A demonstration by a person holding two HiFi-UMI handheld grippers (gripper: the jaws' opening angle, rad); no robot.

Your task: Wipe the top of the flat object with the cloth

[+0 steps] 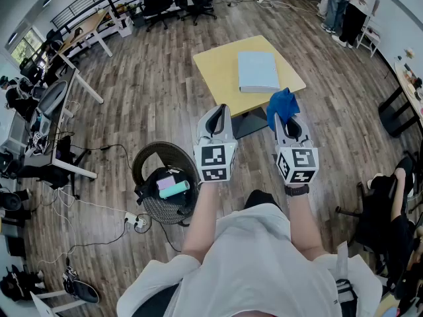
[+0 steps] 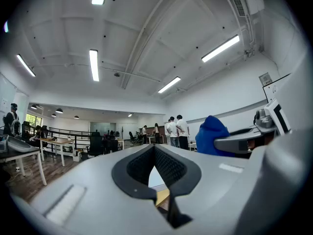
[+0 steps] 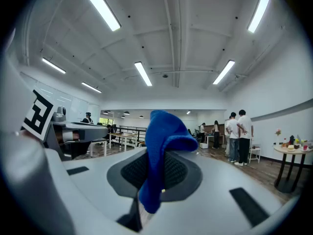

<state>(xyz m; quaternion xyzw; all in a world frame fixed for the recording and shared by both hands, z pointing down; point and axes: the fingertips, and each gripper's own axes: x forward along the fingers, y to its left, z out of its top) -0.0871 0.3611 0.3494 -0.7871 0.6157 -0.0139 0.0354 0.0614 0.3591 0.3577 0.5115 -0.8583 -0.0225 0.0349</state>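
Observation:
A pale blue flat object (image 1: 258,70) lies on the small yellow table (image 1: 218,71) ahead of me. Both grippers are raised and point nearly level, short of the table's near edge. My right gripper (image 1: 284,115) (image 3: 155,155) is shut on a blue cloth (image 1: 283,103) (image 3: 164,141), which bunches above its jaws and hangs down between them. My left gripper (image 1: 221,111) (image 2: 154,148) is beside it on the left, jaws together with nothing in them. In the left gripper view the cloth (image 2: 210,133) shows to the right.
A round wicker basket (image 1: 147,160) with a few items stands on the wood floor, low left of my left gripper. Desks and chairs (image 1: 66,84) line the left side. People stand at the far right (image 1: 347,8), and a person sits at the right edge (image 1: 390,203).

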